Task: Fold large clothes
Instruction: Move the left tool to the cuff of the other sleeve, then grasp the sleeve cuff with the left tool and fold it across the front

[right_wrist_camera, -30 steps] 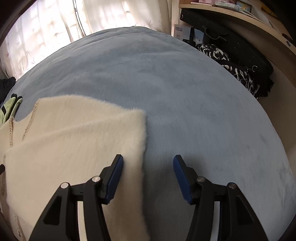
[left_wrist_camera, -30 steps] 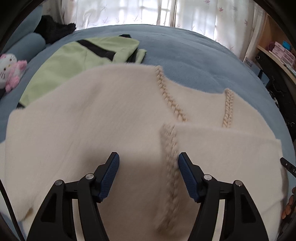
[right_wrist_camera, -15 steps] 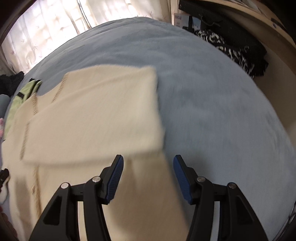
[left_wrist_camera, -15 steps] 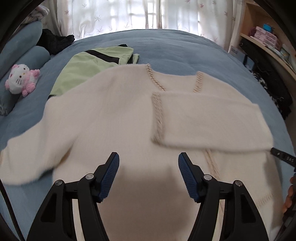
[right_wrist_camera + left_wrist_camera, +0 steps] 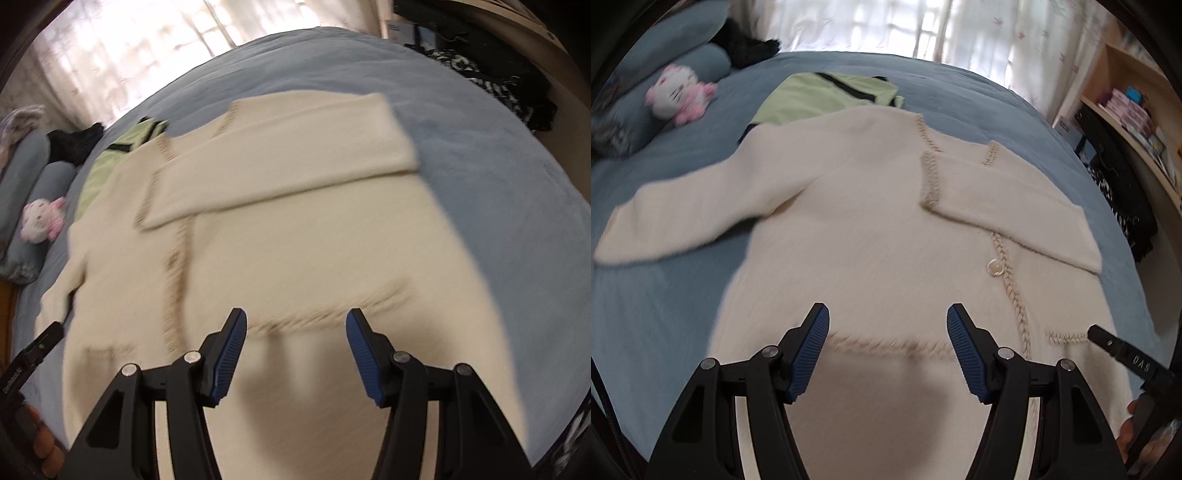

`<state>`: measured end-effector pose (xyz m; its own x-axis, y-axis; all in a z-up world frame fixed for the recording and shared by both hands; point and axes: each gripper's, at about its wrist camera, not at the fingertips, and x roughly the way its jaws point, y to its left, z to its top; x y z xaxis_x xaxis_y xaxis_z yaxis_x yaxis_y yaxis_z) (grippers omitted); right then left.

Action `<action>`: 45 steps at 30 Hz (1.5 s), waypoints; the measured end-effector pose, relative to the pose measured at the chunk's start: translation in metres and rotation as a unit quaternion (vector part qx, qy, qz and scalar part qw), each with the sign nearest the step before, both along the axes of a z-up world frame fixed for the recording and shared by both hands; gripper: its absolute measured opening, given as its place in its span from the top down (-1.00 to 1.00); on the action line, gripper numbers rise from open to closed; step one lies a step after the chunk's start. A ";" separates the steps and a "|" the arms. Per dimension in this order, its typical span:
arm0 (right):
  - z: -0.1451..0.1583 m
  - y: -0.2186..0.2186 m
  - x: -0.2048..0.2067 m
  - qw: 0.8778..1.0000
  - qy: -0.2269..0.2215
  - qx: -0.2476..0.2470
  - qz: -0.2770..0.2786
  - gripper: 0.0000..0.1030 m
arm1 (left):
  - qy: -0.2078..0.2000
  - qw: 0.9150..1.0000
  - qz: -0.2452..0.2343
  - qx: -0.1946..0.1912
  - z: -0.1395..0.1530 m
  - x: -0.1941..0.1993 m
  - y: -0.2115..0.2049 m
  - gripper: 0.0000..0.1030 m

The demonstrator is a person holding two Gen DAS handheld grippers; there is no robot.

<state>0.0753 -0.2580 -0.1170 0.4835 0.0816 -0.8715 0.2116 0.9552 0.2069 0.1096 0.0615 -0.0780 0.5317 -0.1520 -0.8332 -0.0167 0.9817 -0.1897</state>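
Observation:
A cream cardigan (image 5: 871,229) with braided beige trim lies flat on a blue bed (image 5: 665,295). Its right sleeve (image 5: 1015,214) is folded across the chest; its left sleeve (image 5: 683,210) stretches out to the left. In the right wrist view the cardigan (image 5: 295,258) fills the middle, with the folded sleeve (image 5: 295,158) on top. My left gripper (image 5: 887,345) is open and empty above the lower hem. My right gripper (image 5: 295,349) is open and empty above the hem's right part. Neither gripper touches the fabric.
A light green garment (image 5: 827,96) lies beyond the cardigan's collar. A plush toy (image 5: 677,96) rests on blue pillows (image 5: 683,62) at far left. Shelves (image 5: 1126,110) and dark clothes (image 5: 1123,195) stand right of the bed. The other gripper (image 5: 1123,354) shows at the right edge.
Both grippers have pulled back and up from the folded sleeve toward the hem, so the whole cardigan shows. Both stay open and empty.

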 end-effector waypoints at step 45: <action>-0.025 0.402 0.078 0.945 -0.058 -0.069 0.313 -0.09 | 0.003 0.950 0.232 -0.211 -0.097 0.036 0.360 -0.25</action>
<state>0.1531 0.1442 -0.1424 0.4713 0.2727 -0.8388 -0.4209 0.9052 0.0578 0.1453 0.4211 -0.1751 0.6177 -0.2247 -0.7536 -0.4308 0.7050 -0.5633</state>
